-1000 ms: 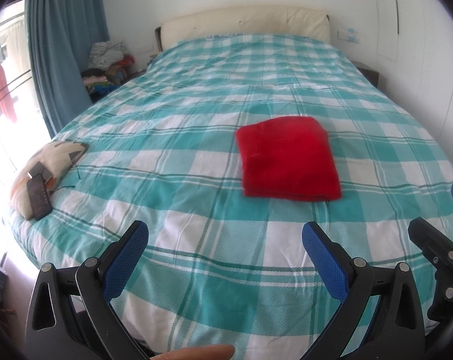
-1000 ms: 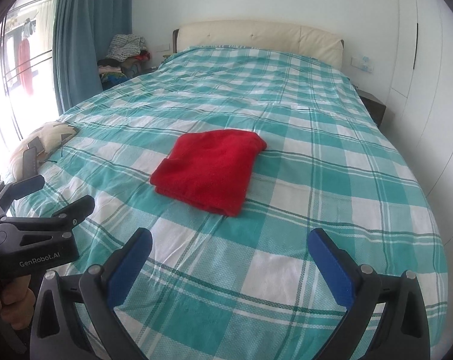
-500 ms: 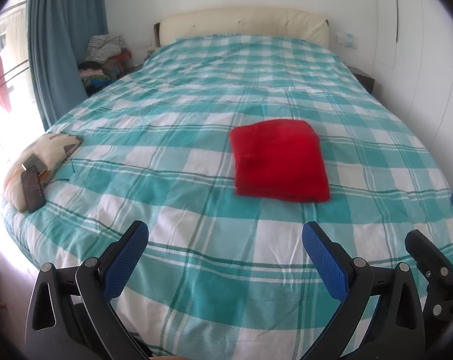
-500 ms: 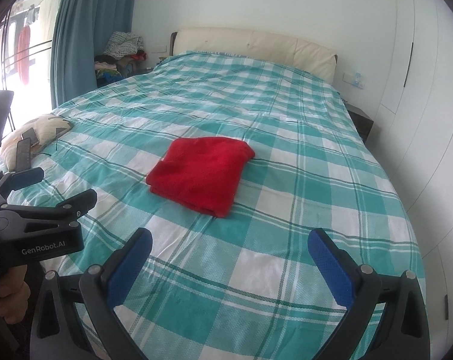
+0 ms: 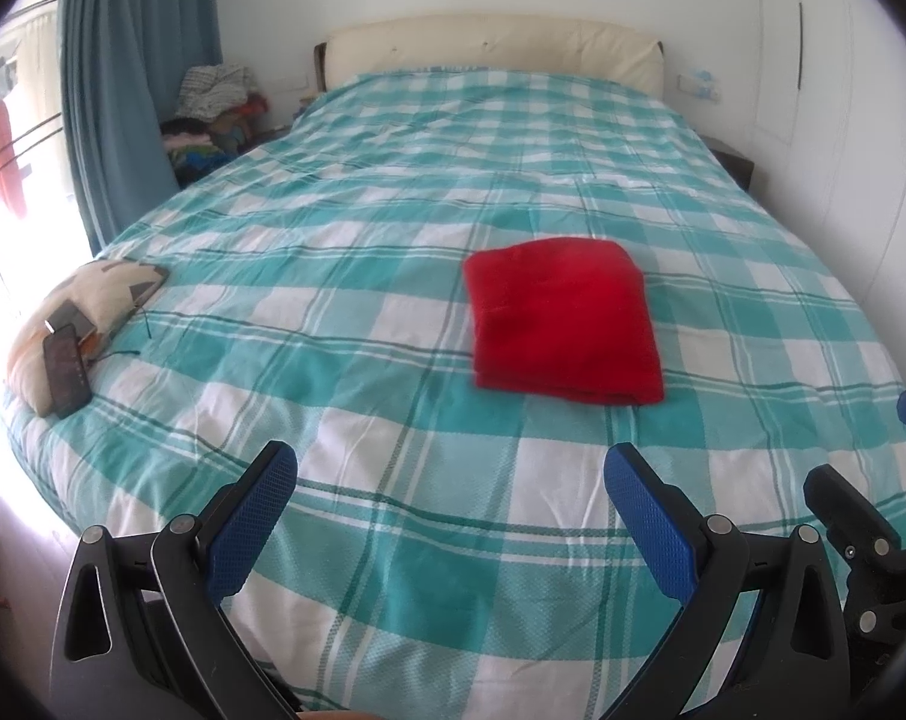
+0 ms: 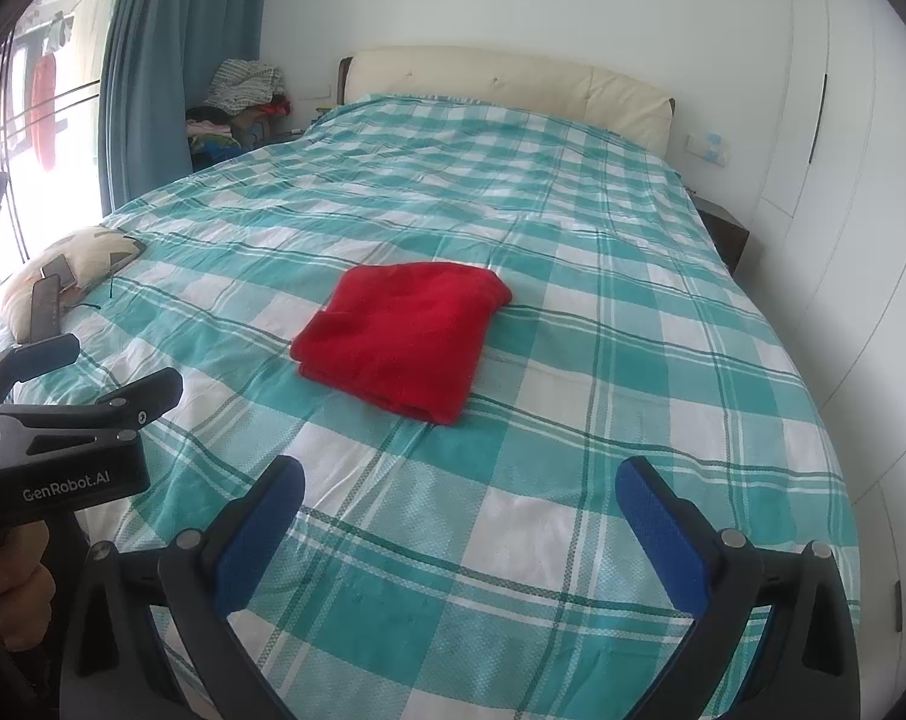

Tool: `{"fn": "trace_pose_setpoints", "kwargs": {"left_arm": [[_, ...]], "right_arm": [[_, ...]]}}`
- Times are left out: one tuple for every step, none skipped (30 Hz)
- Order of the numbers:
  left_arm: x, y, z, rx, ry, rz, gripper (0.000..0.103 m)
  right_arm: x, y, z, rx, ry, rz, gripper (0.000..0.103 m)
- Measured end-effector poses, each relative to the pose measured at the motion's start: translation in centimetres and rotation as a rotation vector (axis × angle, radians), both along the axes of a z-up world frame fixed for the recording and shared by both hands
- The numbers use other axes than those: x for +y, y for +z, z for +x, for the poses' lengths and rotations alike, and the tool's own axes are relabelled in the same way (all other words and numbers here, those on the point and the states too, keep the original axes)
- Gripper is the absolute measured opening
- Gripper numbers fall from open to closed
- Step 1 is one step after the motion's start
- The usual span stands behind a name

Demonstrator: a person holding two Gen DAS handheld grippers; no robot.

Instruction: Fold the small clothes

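A red garment [image 5: 564, 321] lies folded into a flat rectangle on the teal and white checked bedspread [image 5: 393, 228]; it also shows in the right wrist view [image 6: 402, 333]. My left gripper [image 5: 450, 489] is open and empty, held back over the bed's near edge, well short of the garment. My right gripper [image 6: 459, 501] is open and empty too, also back from the garment. The left gripper's body [image 6: 63, 438] shows at the left of the right wrist view.
A small cushion [image 5: 84, 306] with a dark phone [image 5: 66, 369] on it lies at the bed's left edge. A pile of clothes [image 5: 213, 114] sits by the blue curtain [image 5: 123, 90]. A cream headboard [image 5: 489, 48] and white wardrobe doors [image 6: 843, 180] bound the bed.
Both grippers have pulled back and up from the bed, so the folded red garment looks farther away. The garment has not moved. Both stay open.
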State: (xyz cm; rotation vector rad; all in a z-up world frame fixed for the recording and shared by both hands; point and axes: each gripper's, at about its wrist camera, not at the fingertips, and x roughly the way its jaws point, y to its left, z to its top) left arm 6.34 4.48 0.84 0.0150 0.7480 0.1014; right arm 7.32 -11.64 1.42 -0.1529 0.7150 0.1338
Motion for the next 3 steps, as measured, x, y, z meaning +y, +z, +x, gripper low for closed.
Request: {"fn": "trace_pose_setpoints", "kwargs": {"left_arm": [[-0.06,-0.01,-0.01,-0.002,-0.001,0.004,0.103],[-0.11,-0.03,-0.02,-0.002,-0.003,0.007,0.103],[-0.18,-0.01,-0.03,-0.004,-0.005,0.01,0.103]], "right_arm": [[0.02,-0.02,0.01,0.0,0.002,0.002,0.102],[0.05,-0.02,0.0,0.0,0.003,0.005,0.102],[0.05,-0.01,0.0,0.0,0.004,0.006,0.102]]}}
